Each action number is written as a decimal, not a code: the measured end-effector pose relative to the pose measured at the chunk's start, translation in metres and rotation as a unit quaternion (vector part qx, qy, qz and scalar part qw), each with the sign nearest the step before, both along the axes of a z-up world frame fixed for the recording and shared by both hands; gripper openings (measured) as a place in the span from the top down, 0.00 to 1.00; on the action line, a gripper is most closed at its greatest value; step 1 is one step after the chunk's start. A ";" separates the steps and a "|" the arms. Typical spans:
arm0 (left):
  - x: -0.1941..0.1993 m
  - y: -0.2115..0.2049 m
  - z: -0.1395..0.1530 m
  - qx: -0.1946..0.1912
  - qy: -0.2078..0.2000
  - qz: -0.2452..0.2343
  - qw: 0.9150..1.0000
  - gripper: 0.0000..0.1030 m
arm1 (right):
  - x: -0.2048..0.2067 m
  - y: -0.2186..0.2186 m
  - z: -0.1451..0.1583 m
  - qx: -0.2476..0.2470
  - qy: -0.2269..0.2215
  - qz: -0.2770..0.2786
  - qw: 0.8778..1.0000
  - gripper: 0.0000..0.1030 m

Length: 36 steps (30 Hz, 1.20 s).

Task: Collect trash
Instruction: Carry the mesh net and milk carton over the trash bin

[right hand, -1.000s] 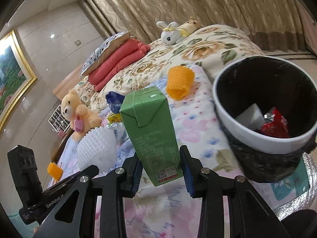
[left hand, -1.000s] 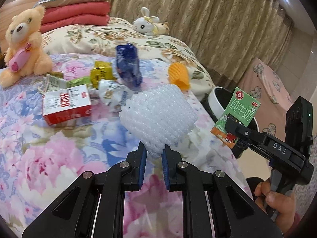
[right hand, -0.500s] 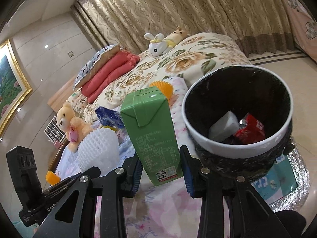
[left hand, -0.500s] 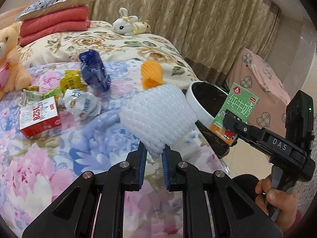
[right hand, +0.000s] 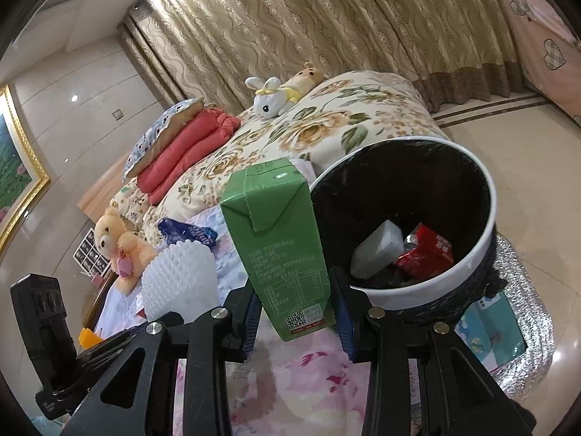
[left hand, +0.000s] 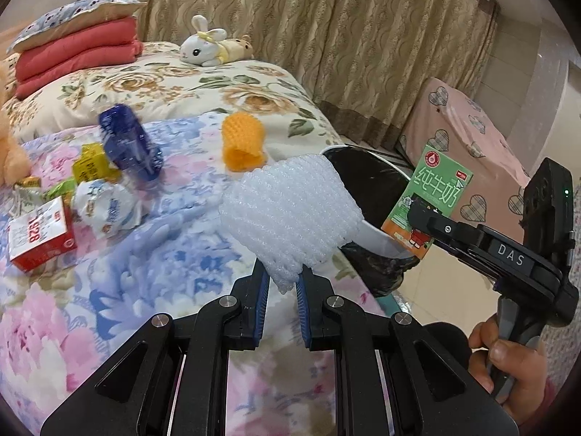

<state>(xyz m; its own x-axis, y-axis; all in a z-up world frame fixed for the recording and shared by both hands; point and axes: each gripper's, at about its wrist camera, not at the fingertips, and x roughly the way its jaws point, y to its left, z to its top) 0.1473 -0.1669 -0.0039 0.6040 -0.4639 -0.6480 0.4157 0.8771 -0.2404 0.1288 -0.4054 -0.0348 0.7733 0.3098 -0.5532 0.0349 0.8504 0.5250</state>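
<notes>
My left gripper (left hand: 282, 285) is shut on a white foam fruit net (left hand: 290, 214), held above the bed beside the bin; the net also shows in the right wrist view (right hand: 178, 276). My right gripper (right hand: 296, 321) is shut on a green milk carton (right hand: 279, 247), upright, just left of the bin's rim; the carton also shows in the left wrist view (left hand: 428, 200). The white bin with a black liner (right hand: 483, 196) stands on the floor at the bed's edge and holds a white piece (right hand: 377, 250) and a red wrapper (right hand: 425, 254).
On the flowered bedspread (left hand: 109, 290) lie an orange foam net (left hand: 241, 141), a blue wrapper (left hand: 127, 141), a crumpled white wrapper (left hand: 105, 207), a red-and-white box (left hand: 40, 232) and a yellow pack (left hand: 90, 165). Plush toys and folded red quilts (left hand: 72, 54) sit farther back.
Both grippers have moved right toward the bin with their loads. The bin now looms larger and closer to the carton and the foam net.
</notes>
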 end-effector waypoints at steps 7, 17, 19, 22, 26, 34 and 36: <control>0.005 -0.022 0.001 0.003 -0.001 -0.016 1.000 0.87 | 0.002 -0.016 0.000 -0.001 0.001 -0.018 1.000 0.65; 0.017 -0.054 0.004 0.012 -0.002 -0.038 0.999 0.87 | 0.008 -0.039 -0.003 -0.002 0.006 -0.038 0.999 0.65; 0.020 -0.060 0.004 0.014 -0.004 -0.042 0.999 0.87 | 0.009 -0.043 -0.004 -0.004 0.008 -0.041 0.999 0.65; 0.023 -0.071 0.004 0.017 -0.004 -0.047 0.999 0.87 | 0.012 -0.050 -0.006 -0.006 0.011 -0.046 0.999 0.65; 0.029 -0.083 0.005 0.020 -0.002 -0.055 0.998 0.87 | 0.016 -0.059 -0.009 -0.007 0.017 -0.051 0.999 0.65; 0.039 -0.101 0.003 0.029 -0.002 -0.066 0.997 0.87 | 0.024 -0.070 -0.014 -0.008 0.026 -0.057 0.998 0.65; 0.040 -0.104 0.003 0.030 -0.001 -0.067 0.997 0.87 | 0.026 -0.071 -0.014 -0.008 0.028 -0.057 0.998 0.65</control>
